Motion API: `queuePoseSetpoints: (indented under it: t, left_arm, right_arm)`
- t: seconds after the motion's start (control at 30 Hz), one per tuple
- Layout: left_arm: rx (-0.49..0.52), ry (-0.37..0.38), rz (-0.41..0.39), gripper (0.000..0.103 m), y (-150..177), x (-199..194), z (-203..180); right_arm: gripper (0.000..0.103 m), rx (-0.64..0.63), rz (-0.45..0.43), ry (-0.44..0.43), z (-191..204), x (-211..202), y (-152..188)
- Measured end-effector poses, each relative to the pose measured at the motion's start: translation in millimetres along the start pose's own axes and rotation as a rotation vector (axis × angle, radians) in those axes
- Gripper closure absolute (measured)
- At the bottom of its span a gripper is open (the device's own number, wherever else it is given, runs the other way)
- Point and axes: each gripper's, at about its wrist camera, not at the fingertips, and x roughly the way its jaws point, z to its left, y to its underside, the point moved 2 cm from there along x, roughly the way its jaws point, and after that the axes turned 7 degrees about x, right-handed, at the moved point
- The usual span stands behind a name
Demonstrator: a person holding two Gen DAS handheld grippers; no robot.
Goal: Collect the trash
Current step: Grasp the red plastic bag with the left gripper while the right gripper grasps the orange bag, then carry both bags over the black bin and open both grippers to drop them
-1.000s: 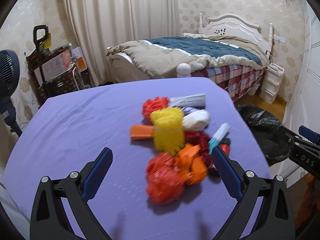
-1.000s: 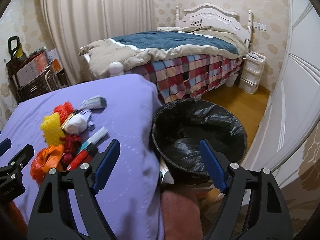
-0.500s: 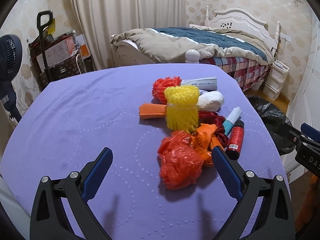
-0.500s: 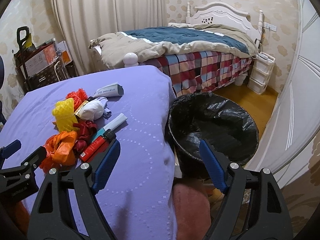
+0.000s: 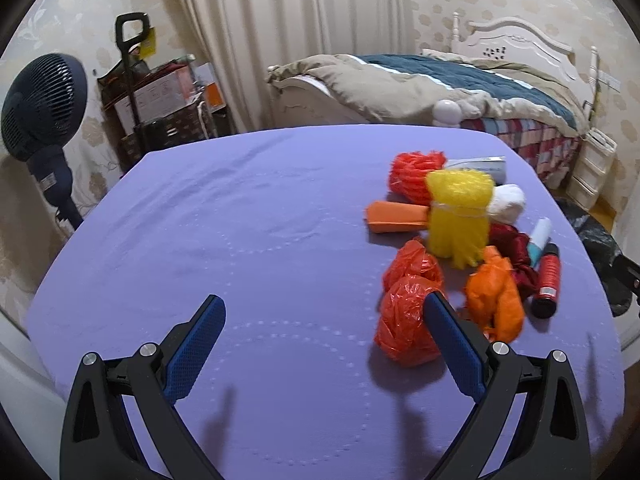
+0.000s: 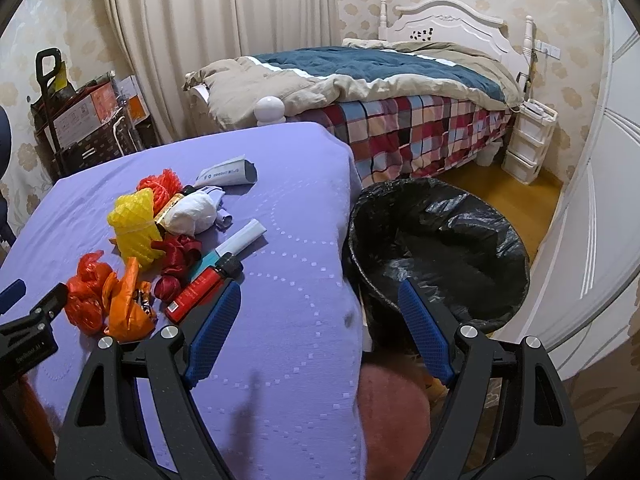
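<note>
Trash collection barely begun: whole pile was on the table, bin liner looked empty.

Left to right: the left gripper (image 5: 324, 320) stood wide open with nothing between its jaws, above the purple cloth-covered table (image 5: 224, 240) beside the crumpled red-orange plastic bag (image 5: 404, 316). Right of that bag lay the orange plastic bag (image 5: 496, 296), yellow mesh net sleeve (image 5: 460, 216), red mesh net (image 5: 414, 174), white crumpled wad (image 5: 506, 200), dark red ribbon bows (image 6: 178, 254), white-and-teal tube (image 6: 236, 244) and red cylindrical bottle with black cap (image 6: 202, 286), all unpicked. The right gripper (image 6: 320, 314) was also wide and empty, hanging over the table edge. Far right, the black-bag-lined round trash bin (image 6: 438, 256) sat on the floor beside the table; no item showed inside, though its dark bottom was hard to read.
</note>
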Motion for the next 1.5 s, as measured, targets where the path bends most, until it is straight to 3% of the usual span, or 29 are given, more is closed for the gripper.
queuePoseSetpoints:
  t: [0.23, 0.4, 0.53, 0.67, 0.7, 0.77, 0.83, 0.9, 0.93, 1.07, 1.17, 1.4, 1.5]
  left_arm:
    - [-0.065, -0.068, 0.058, 0.007, 7, 12, 31]
    - [-0.113, -0.047, 0.048, 0.007, 6, 0, 39]
    - [-0.087, -0.003, 0.012, 0.007, -3, -6, 24]
    - [-0.051, 0.03, 0.025, 0.007, -6, 12, 10]
    - [-0.049, 0.036, 0.037, 0.009, -6, 17, 9]
    - [-0.048, 0.087, 0.065, 0.042, -5, 27, 6]
    - [-0.064, 0.161, 0.092, 0.045, -4, 36, 5]
    - [-0.062, 0.177, 0.094, 0.05, -3, 38, 4]
    - [-0.045, 0.184, 0.09, 0.058, -3, 37, 2]
    - [0.017, 0.152, 0.055, 0.061, 0, 30, -2]
    - [0.001, 0.135, 0.042, 0.061, 5, 23, 8]
    - [-0.051, 0.054, 0.016, 0.061, 13, 10, 48]
    - [-0.073, 0.01, 0.004, 0.061, 18, 6, 66]
  right_arm:
    - [0.024, -0.008, -0.003, -0.008, 3, -1, 1]
    - [0.024, -0.01, -0.003, -0.009, 5, -1, 1]
    - [0.024, -0.02, -0.001, -0.013, 9, -1, 1]
    - [0.024, -0.032, -0.003, -0.018, 16, -3, 2]
    - [0.024, -0.034, -0.005, -0.019, 18, -3, 3]
    - [0.024, -0.04, -0.008, -0.023, 21, -4, 2]
    - [0.024, -0.048, -0.011, -0.028, 24, -5, 2]
    - [0.024, -0.055, -0.013, -0.035, 29, -5, 2]
    - [0.024, -0.059, -0.013, -0.042, 32, -6, 2]
    - [0.024, -0.08, -0.014, -0.07, 46, -7, 3]
    - [0.024, -0.116, -0.013, -0.097, 62, -9, 5]
    - [0.045, -0.201, 0.041, -0.209, 113, -6, 19]
    - [0.049, -0.232, 0.072, -0.244, 132, -1, 25]
